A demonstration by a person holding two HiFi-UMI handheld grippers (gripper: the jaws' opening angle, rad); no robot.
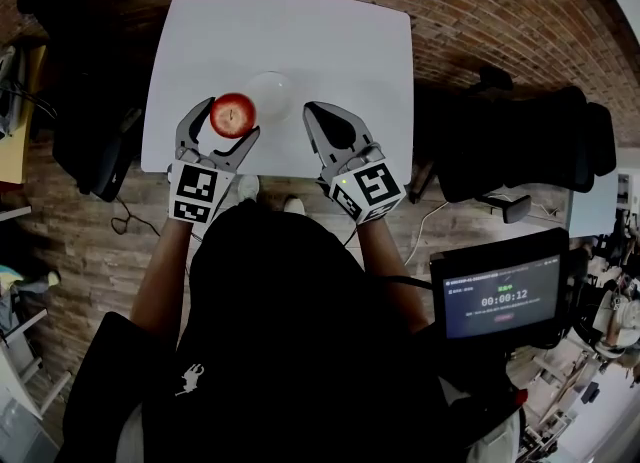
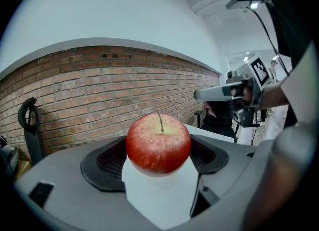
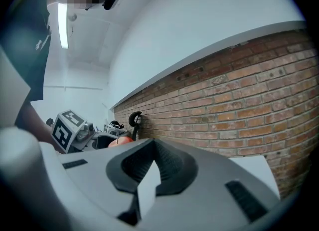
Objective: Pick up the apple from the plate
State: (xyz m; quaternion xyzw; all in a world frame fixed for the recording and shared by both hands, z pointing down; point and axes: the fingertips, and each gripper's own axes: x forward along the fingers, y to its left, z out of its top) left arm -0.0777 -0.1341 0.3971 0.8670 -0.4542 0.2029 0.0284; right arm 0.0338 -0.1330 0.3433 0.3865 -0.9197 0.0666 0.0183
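A red apple [image 1: 232,115] with a yellowish top and short stem sits between the jaws of my left gripper [image 1: 230,117], which is shut on it. In the left gripper view the apple [image 2: 158,143] fills the gap between the dark pads [image 2: 107,161]. The white plate [image 1: 273,93] lies on the white table [image 1: 300,31] just right of the apple, with nothing on it. My right gripper [image 1: 311,111] hovers right of the plate near the table's front edge, jaws shut on nothing. The right gripper view shows its own tips [image 3: 149,144] meeting and the apple [image 3: 119,141] small at far left.
The table stands on a brick-patterned floor [image 1: 480,11]. Black chairs stand at the right [image 1: 520,141] and left [image 1: 95,141] of it. A screen with a timer [image 1: 500,296] is at the lower right. The person's dark-clothed body [image 1: 280,351] fills the bottom centre.
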